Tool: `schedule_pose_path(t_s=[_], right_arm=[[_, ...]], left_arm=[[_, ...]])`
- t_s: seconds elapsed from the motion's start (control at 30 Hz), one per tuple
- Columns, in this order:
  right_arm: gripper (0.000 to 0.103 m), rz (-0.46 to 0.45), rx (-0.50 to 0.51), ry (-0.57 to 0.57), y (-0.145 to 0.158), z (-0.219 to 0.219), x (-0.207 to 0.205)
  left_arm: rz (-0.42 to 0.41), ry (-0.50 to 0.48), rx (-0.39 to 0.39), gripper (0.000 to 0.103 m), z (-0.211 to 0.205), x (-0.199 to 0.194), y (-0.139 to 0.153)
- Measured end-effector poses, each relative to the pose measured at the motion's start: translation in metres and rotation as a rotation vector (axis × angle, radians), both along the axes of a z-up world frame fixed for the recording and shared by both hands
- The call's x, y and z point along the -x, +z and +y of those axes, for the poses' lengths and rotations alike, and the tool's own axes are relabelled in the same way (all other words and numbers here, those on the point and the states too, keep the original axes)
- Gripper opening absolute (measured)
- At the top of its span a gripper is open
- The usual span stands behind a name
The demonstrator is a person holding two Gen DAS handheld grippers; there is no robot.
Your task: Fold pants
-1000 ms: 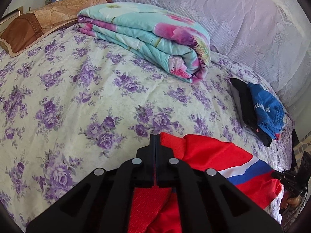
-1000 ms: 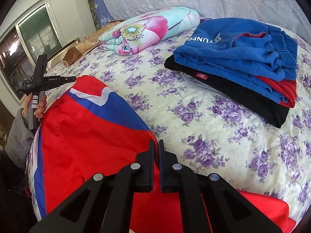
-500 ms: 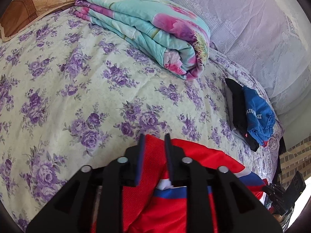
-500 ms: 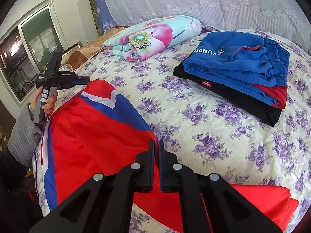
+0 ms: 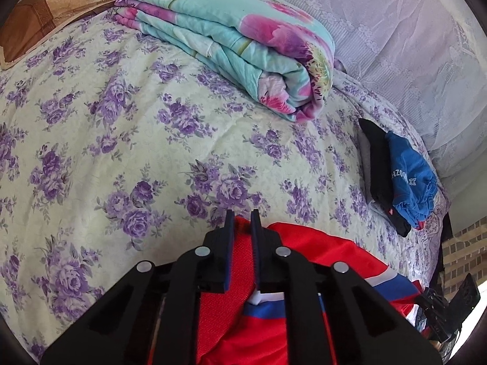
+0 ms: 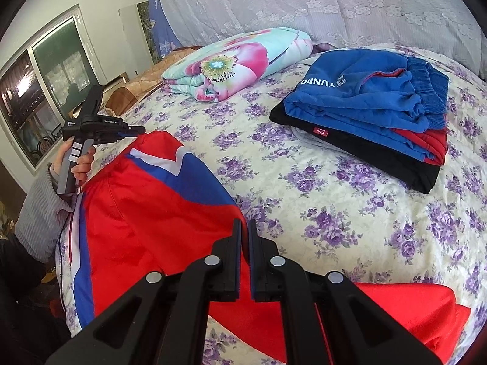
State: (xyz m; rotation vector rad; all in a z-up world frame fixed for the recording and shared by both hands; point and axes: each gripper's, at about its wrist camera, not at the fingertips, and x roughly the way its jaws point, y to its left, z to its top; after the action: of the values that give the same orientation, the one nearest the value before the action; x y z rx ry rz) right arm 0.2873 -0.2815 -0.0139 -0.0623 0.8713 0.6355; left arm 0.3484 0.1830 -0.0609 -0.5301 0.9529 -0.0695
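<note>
Pants (image 6: 146, 213), red with a blue and white chevron band, lie spread on the floral bedspread (image 6: 334, 206) directly under and in front of both grippers. Seen from the right wrist, the right gripper (image 6: 245, 228) hovers low over the red cloth, its jaws drawn almost together with only a thin slit between the pads; red fabric shows behind that slit, but whether any of it is pinched there I cannot tell. The pants run from this gripper away to its left, up to the left gripper (image 6: 134, 129), which a hand (image 6: 77, 159) in a grey knitted sleeve (image 6: 39, 213) holds at the cloth's far edge.

From the left wrist view, the left gripper (image 5: 242, 222) points down at the pants' red edge (image 5: 240, 261). Its jaws are closing, a narrow gap remaining, and a strip of red mesh-textured fabric stands between the pads; the pads do not clearly press on it.

Beyond the right gripper, ahead and to its right, sits a folded stack of clothes (image 6: 365, 112), blue on top of red and black. Farther ahead, a folded floral quilt (image 6: 231, 64) rests near a brown pillow (image 6: 127, 97). A lace curtain (image 6: 304, 6) hangs behind the bed.
</note>
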Motion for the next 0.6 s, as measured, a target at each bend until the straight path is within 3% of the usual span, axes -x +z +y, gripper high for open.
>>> schedule_pose_path(t_s=[0.27,0.47,0.6], right_arm=[[0.004,-0.051,-0.009,0.006,0.020,0.003,0.040],[0.004,-0.101,-0.027,0.019,0.037,0.004,0.108],[0.004,-0.113,-0.048,0.047,0.038,0.007,0.167]], left_arm=[[-0.087,-0.019,0.029,0.004,-0.001,0.035,0.029],[-0.154,-0.029,0.095,0.004,0.006,0.085,0.051],[-0.189,-0.035,0.088,0.004,0.009,0.132,0.059]])
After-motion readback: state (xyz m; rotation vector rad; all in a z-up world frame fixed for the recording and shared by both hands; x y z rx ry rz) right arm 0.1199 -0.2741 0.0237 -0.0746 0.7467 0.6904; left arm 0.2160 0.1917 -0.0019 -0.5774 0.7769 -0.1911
